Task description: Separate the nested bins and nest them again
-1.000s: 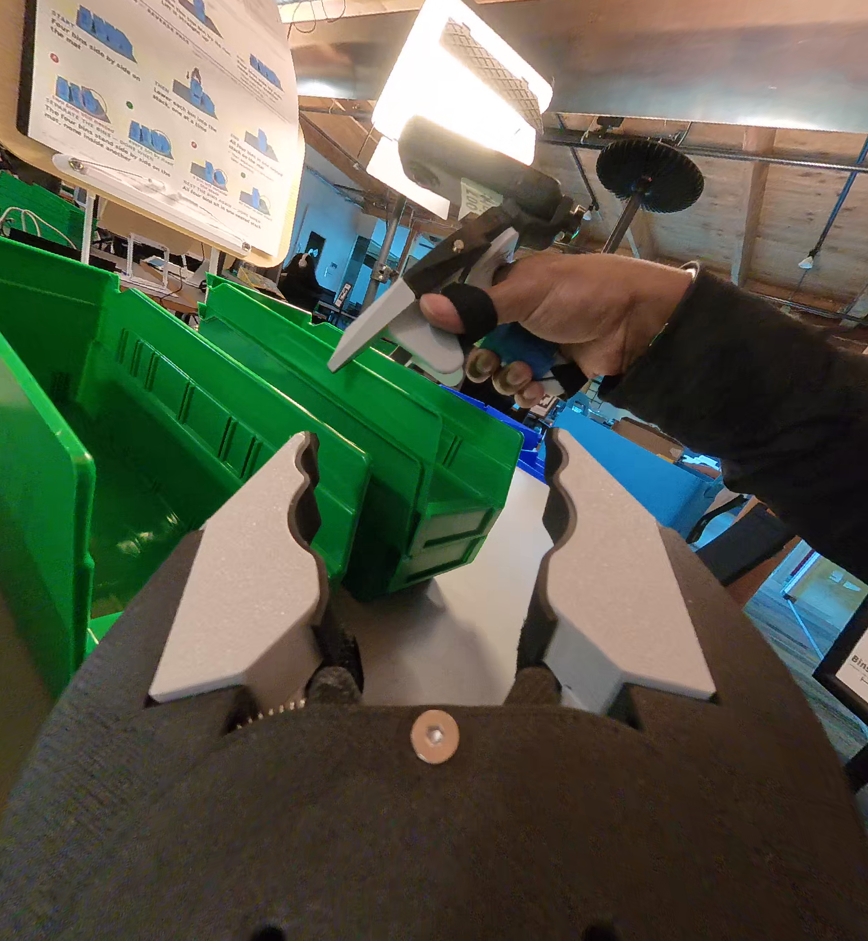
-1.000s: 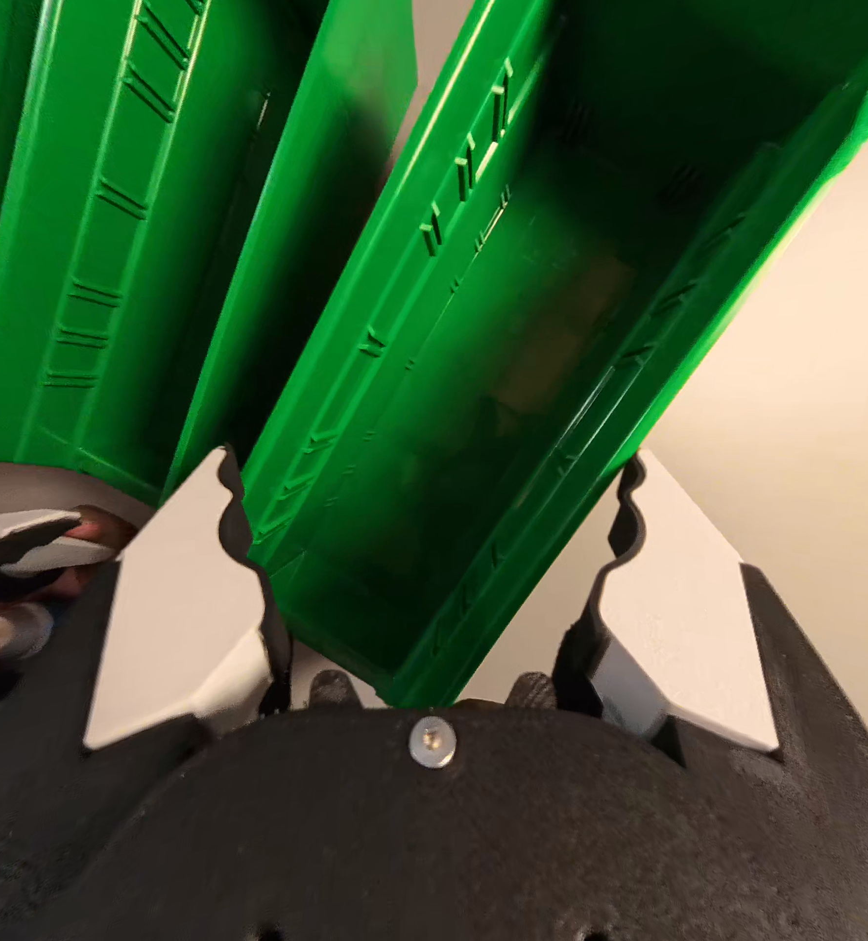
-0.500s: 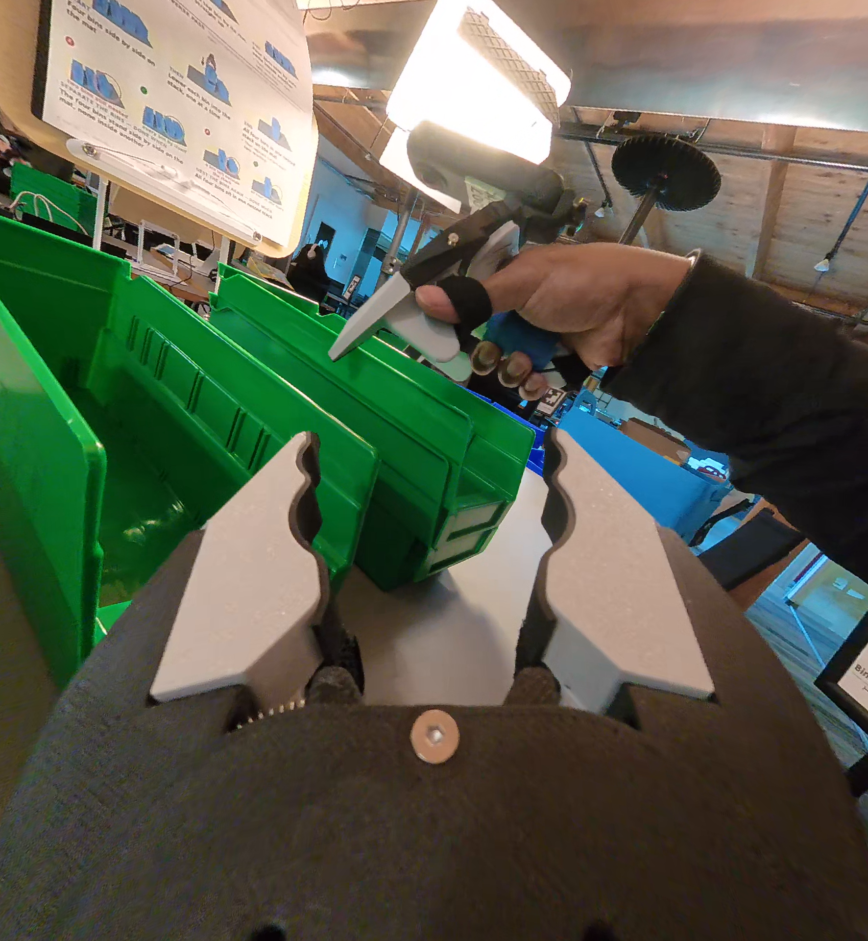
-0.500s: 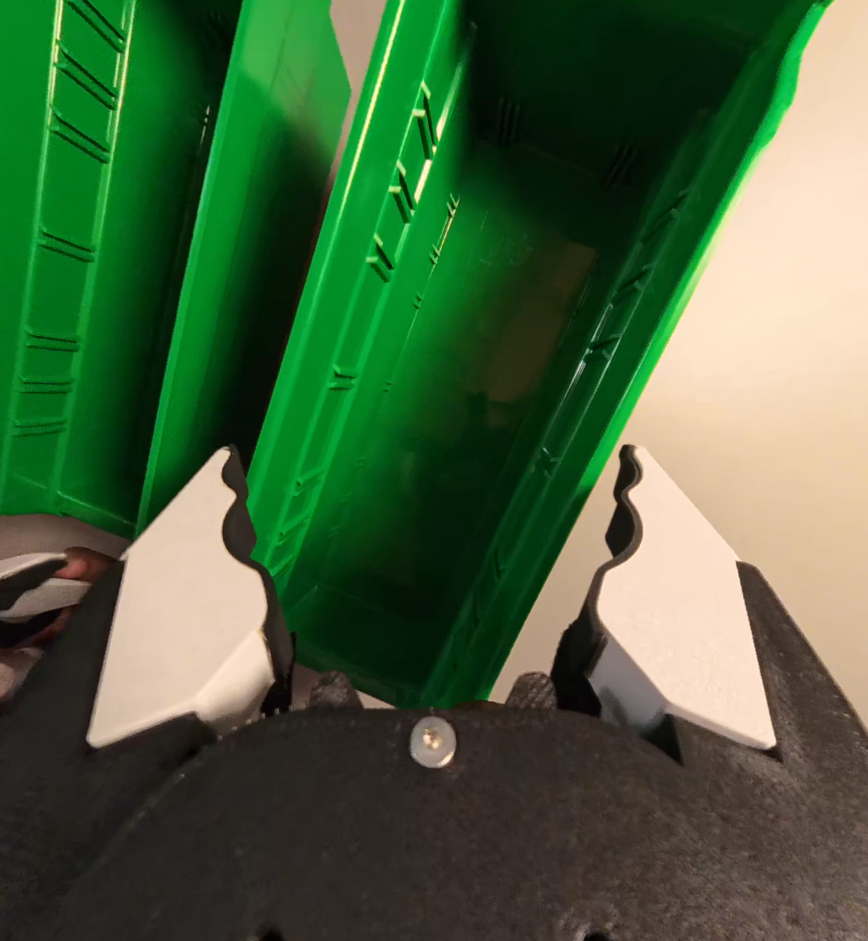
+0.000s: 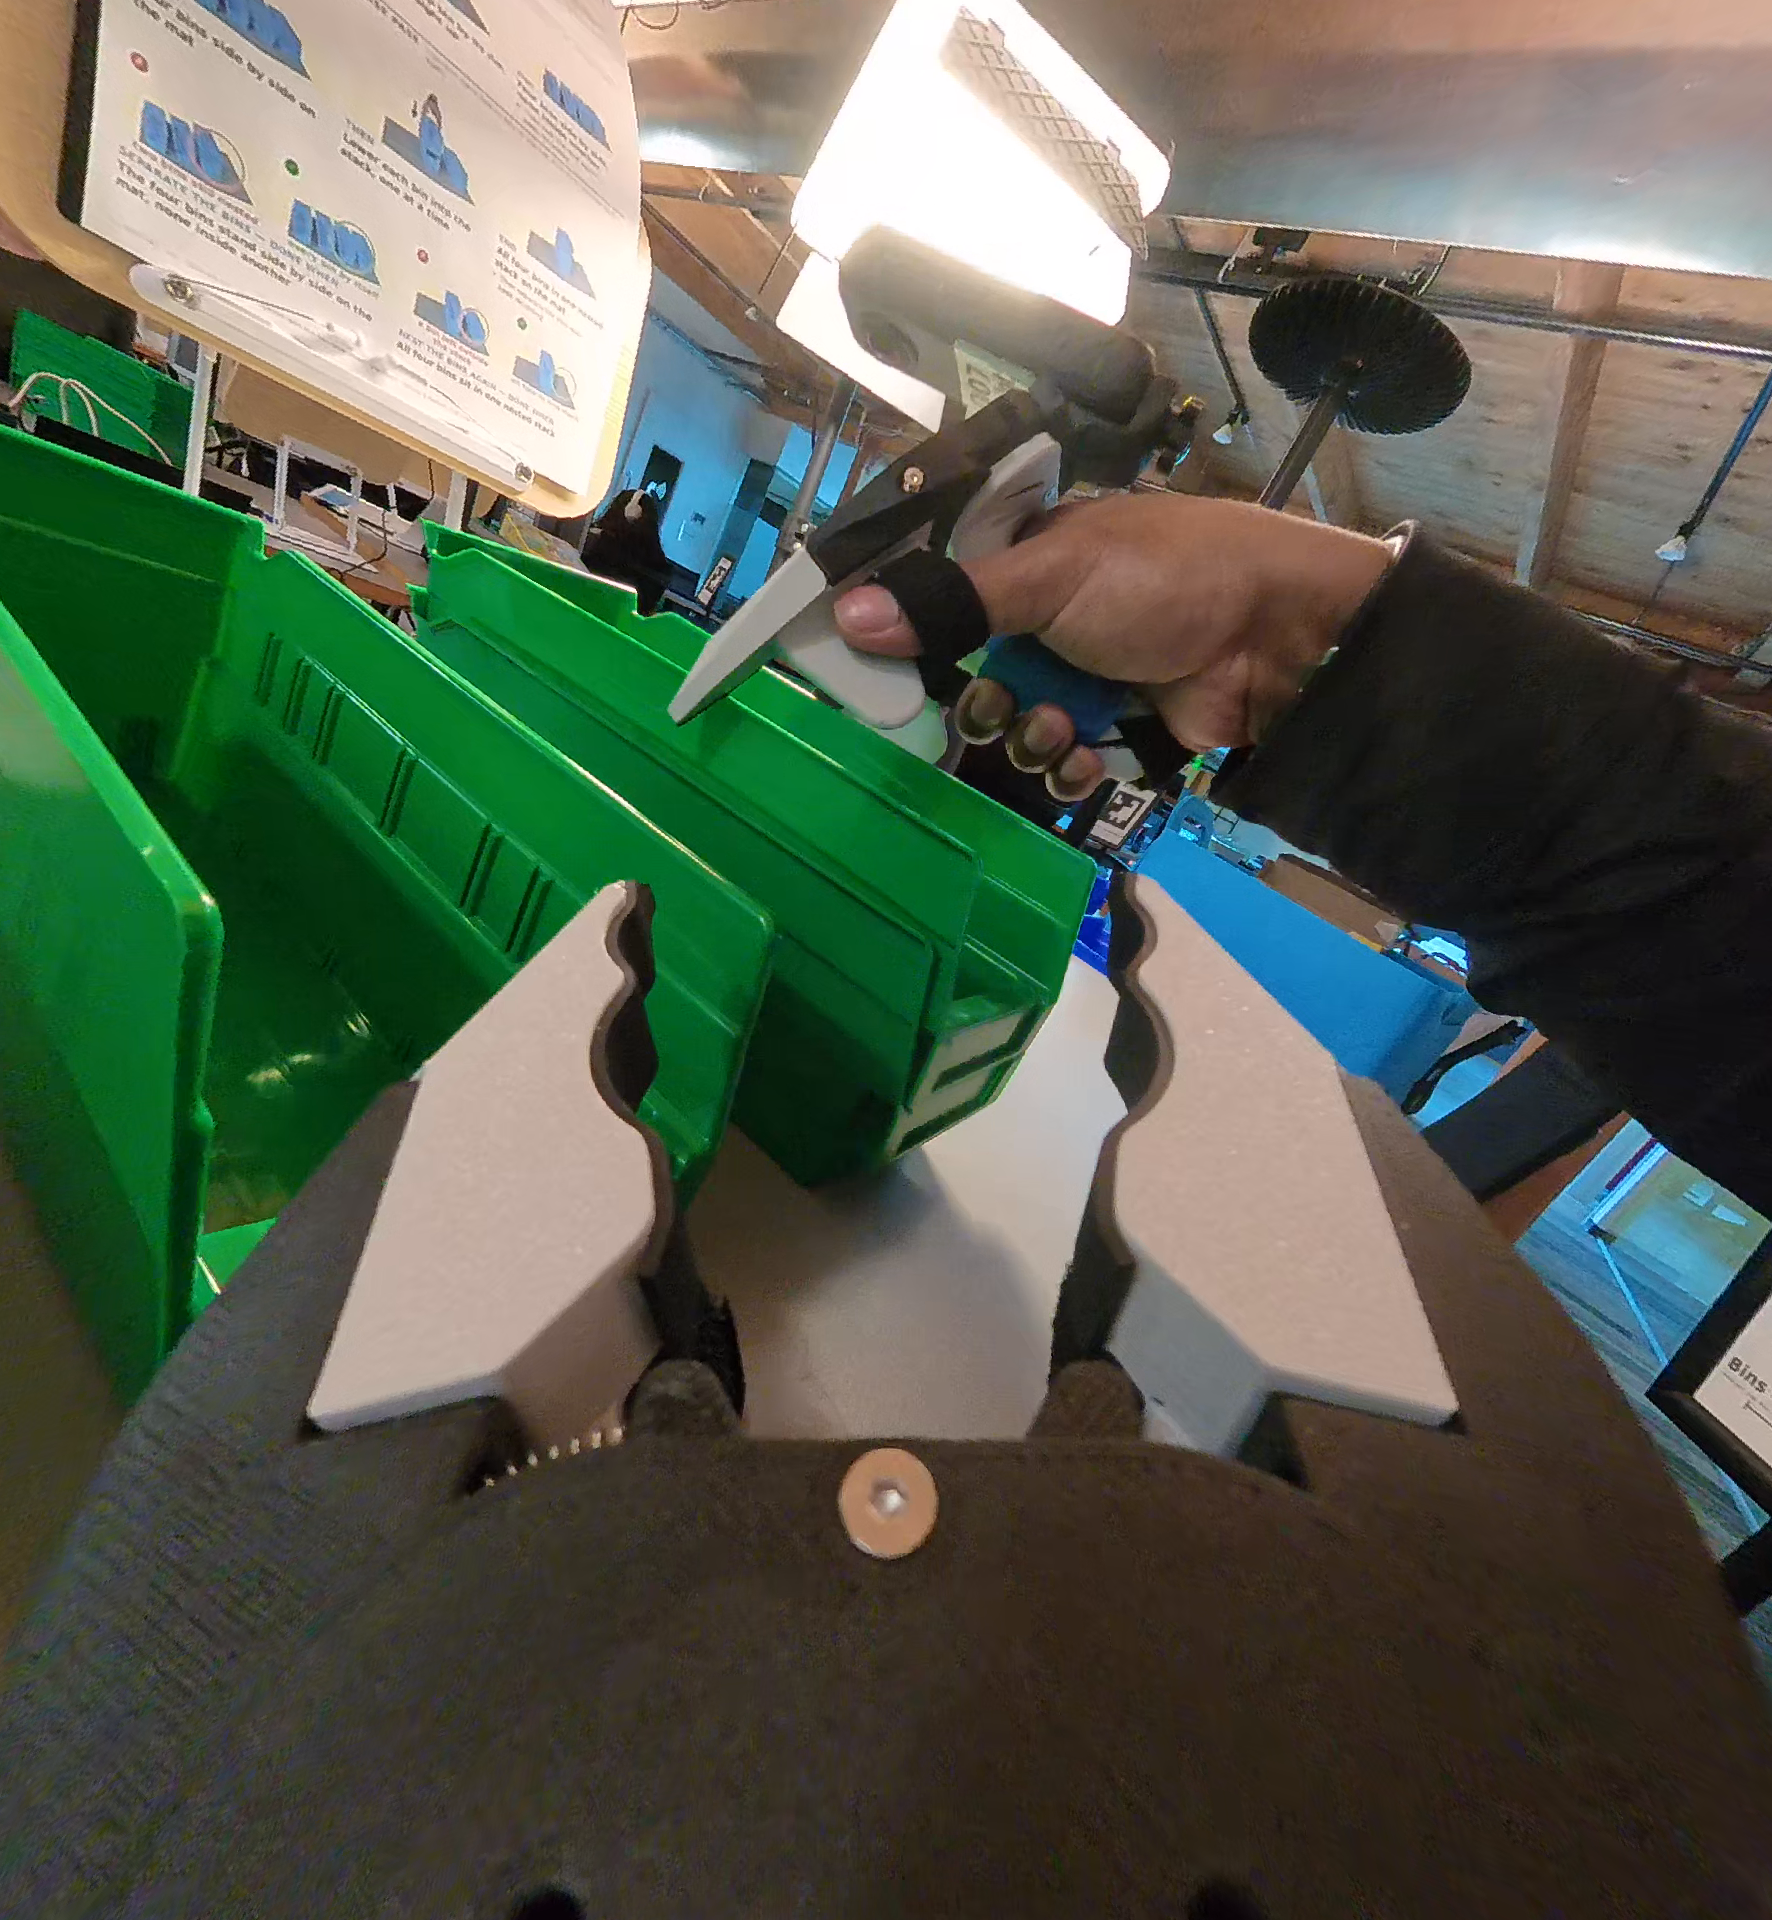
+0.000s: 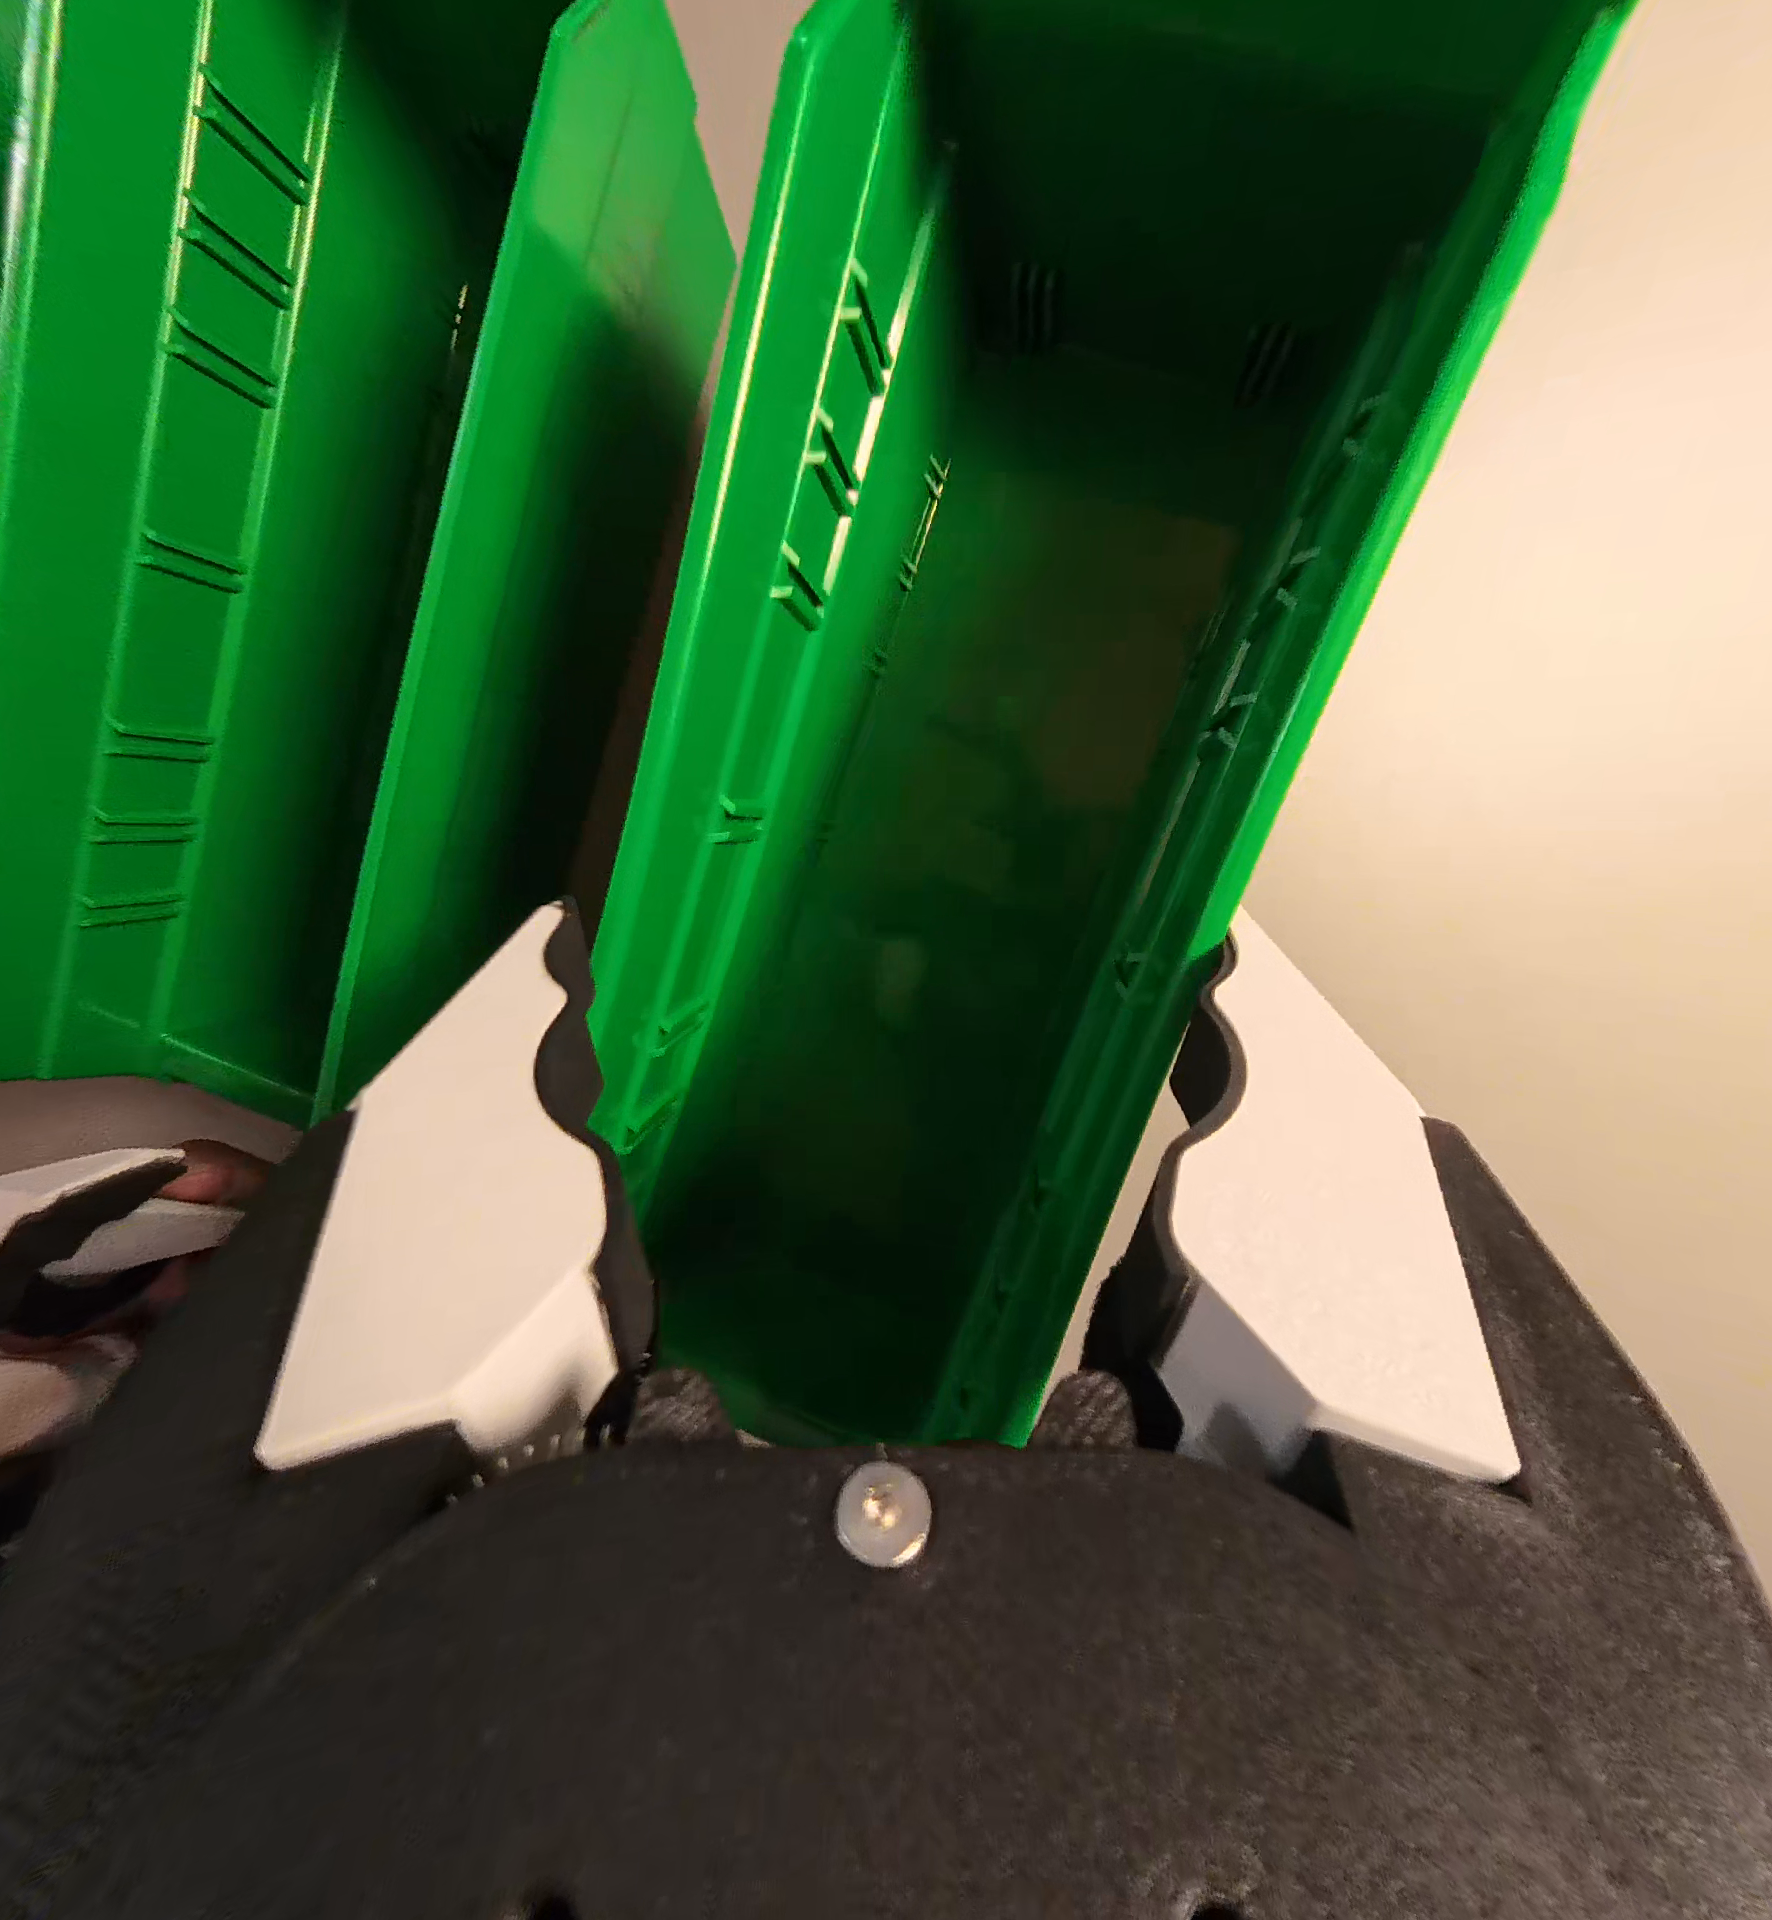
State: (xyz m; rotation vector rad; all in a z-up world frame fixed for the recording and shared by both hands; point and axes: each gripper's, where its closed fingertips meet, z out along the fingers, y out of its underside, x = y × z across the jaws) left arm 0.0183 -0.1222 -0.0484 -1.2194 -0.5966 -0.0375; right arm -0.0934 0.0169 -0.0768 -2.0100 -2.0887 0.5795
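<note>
At the table's right end, the right gripper [image 6: 887, 1039] clamps both side walls of a green bin [image 6: 1017, 727], the left gripper [image 5: 887, 1029] idles wide and bare; next, probably lift it straight toward the neighbouring bins [image 5: 466, 831].

Right gripper [image 6: 887, 1039] fingers span a bin; left gripper [image 5: 877, 997] fingers spread.

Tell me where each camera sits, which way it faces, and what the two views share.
Left wrist view: on the left gripper, low, looking up past the green bins; its open fingers, the person's right hand.
Right wrist view: on the right gripper, looking down into a green bin between its fingers.
Shared: the bins, each other's gripper.
</note>
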